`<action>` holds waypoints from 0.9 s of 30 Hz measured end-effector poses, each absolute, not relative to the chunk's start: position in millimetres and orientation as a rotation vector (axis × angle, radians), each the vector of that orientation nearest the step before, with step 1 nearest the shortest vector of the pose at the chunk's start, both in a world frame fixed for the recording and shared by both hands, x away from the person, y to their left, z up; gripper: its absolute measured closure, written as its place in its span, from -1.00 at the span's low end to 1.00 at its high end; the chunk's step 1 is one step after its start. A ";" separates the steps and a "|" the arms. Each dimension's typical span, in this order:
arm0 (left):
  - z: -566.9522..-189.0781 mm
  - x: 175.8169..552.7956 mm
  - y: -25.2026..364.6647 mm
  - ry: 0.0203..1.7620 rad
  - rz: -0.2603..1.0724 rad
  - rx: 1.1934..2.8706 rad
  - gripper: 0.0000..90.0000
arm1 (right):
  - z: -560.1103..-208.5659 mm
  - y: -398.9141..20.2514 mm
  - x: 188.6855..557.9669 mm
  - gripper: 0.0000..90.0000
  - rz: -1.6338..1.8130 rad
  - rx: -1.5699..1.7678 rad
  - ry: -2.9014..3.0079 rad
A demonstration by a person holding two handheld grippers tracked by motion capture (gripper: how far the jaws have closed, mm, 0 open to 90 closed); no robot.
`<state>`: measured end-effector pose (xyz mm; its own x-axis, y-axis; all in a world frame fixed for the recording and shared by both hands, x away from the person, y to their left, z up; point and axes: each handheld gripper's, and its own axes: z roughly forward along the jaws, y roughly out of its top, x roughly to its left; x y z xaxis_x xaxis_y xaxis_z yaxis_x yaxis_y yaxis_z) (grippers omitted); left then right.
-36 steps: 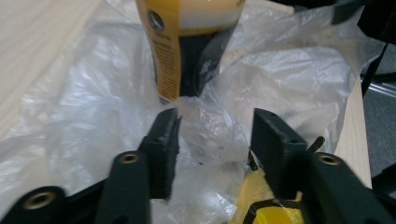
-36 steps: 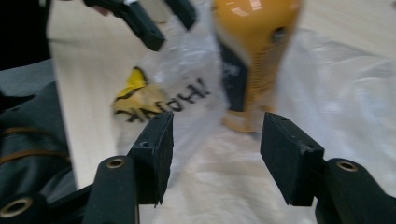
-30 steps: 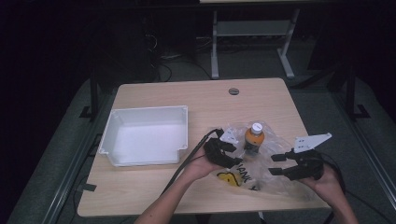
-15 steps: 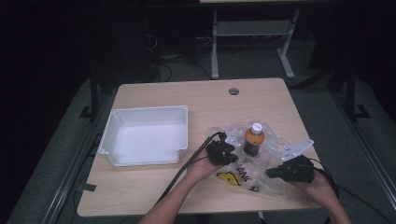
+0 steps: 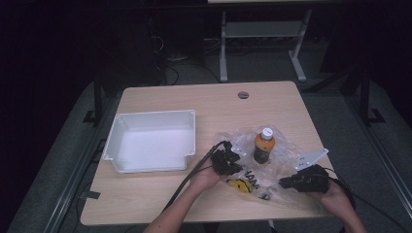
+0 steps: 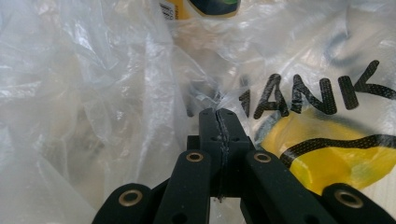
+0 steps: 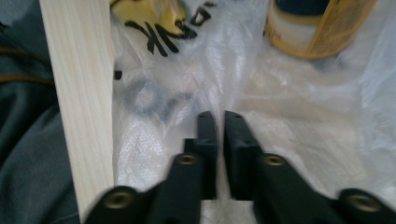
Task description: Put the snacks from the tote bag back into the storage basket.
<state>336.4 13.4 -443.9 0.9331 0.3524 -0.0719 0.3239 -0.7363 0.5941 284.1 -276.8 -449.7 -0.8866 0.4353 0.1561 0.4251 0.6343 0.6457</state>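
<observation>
A clear plastic bag point(image 5: 286, 156) with black lettering and a yellow smiley point(image 5: 239, 184) lies crumpled on the table's near right. An orange bottle point(image 5: 264, 145) with a white cap stands upright on it. My left gripper point(image 5: 232, 167) sits at the bag's left edge. In the left gripper view its jaws point(image 6: 218, 116) are shut, with bag film point(image 6: 116, 93) pinched at the tips. My right gripper point(image 5: 283, 183) rests low on the bag's near right part. Its jaws point(image 7: 219, 119) show a slim gap and have just been opening slightly; I see no film pressed between them.
A white tray point(image 5: 145, 119) stands empty on the left half of the wooden table point(image 5: 218, 104). A round cable hole point(image 5: 243, 94) is at the back. The table's near edge point(image 7: 79, 93) runs close beside the right gripper. Dark floor and a metal frame lie beyond.
The left jaws have closed at the bag's edge. The right hand has sunk onto the bag and shifted left, and its jaws have narrowed from wide to a slim gap.
</observation>
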 end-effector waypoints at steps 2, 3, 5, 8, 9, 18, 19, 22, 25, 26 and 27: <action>-440.3 335.1 17.9 0.453 0.053 2.453 0.90 | -443.5 -278.8 280.9 0.57 1.146 0.737 2.794; -438.9 333.3 19.2 0.462 0.045 2.438 0.84 | -439.9 -280.3 278.9 0.51 1.166 0.743 2.771; -434.0 330.4 22.7 0.447 0.036 2.432 0.73 | -432.5 -284.5 275.9 0.34 1.200 0.753 2.726; -425.5 324.9 27.1 0.381 0.009 2.439 0.65 | -422.6 -290.8 273.0 0.19 1.218 0.792 2.660; -422.5 323.4 28.7 0.369 0.010 2.447 0.63 | -419.6 -292.3 272.2 0.15 1.218 0.797 2.642; -397.5 325.6 38.9 0.357 -0.005 2.418 0.54 | -410.0 -304.8 271.9 -0.03 1.247 0.859 2.536; -395.1 326.4 39.2 0.360 -0.005 2.416 0.53 | -410.0 -305.8 272.0 -0.06 1.242 0.864 2.533; -387.6 330.1 38.7 0.355 -0.001 2.406 0.51 | -411.3 -308.7 272.7 -0.08 1.227 0.888 2.520; -380.4 334.1 36.7 0.340 0.008 2.403 0.47 | -411.4 -312.2 273.2 -0.12 1.221 0.905 2.506; -377.8 336.1 36.3 0.332 0.014 2.404 0.47 | -410.8 -313.7 273.2 -0.12 1.228 0.904 2.499; -375.5 337.7 35.9 0.332 0.011 2.400 0.46 | -410.0 -315.1 272.9 -0.13 1.235 0.907 2.493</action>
<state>337.7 35.9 -375.5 0.9671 0.2407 -0.0822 0.2347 -0.7195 0.6537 272.9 -315.1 -410.0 -0.7870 0.6122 0.0762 0.4314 0.4578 0.7774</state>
